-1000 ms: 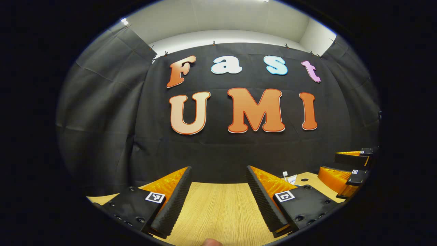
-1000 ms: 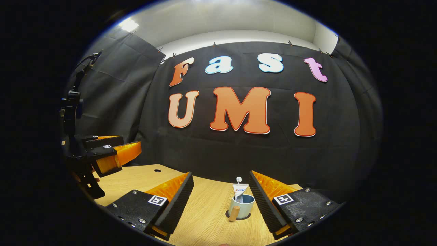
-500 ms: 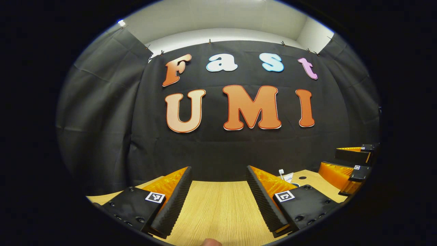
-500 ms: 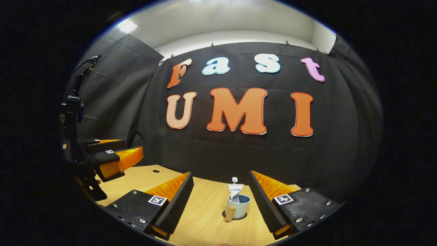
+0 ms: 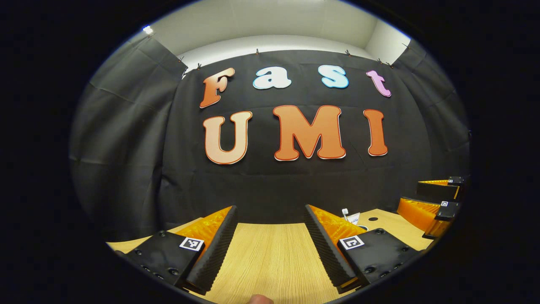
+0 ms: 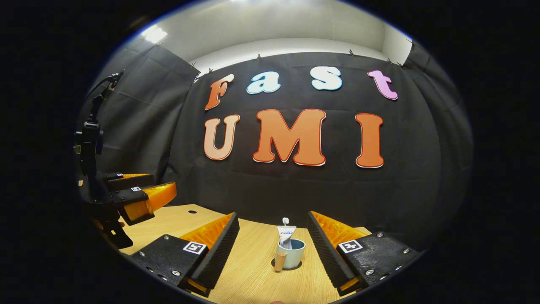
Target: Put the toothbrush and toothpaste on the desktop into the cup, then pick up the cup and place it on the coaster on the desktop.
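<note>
A light blue cup (image 6: 292,257) with a wooden handle stands on a dark round coaster (image 6: 274,265) on the wooden desktop. A white toothpaste tube (image 6: 286,235) and a toothbrush head (image 6: 285,220) stick up out of it. My right gripper (image 6: 272,247) is open, held back from the cup, which stands farther off between its fingers. My left gripper (image 5: 270,238) is open over bare desktop. In the left gripper view the toothpaste (image 5: 353,218) and toothbrush (image 5: 345,212) peek out behind the right finger, and the right gripper (image 5: 430,202) hangs at the far right. The left gripper (image 6: 139,194) hangs at the left of the right gripper view.
The wooden desktop (image 5: 270,257) runs back to the black cloth wall. Small round holes mark the desktop's surface (image 6: 192,211) (image 5: 373,219). A black stand with a cable (image 6: 90,139) rises at the left in the right gripper view.
Both grippers have drawn back slightly. The cup looks a little farther off and more to the left in the right gripper view. Both stay open.
</note>
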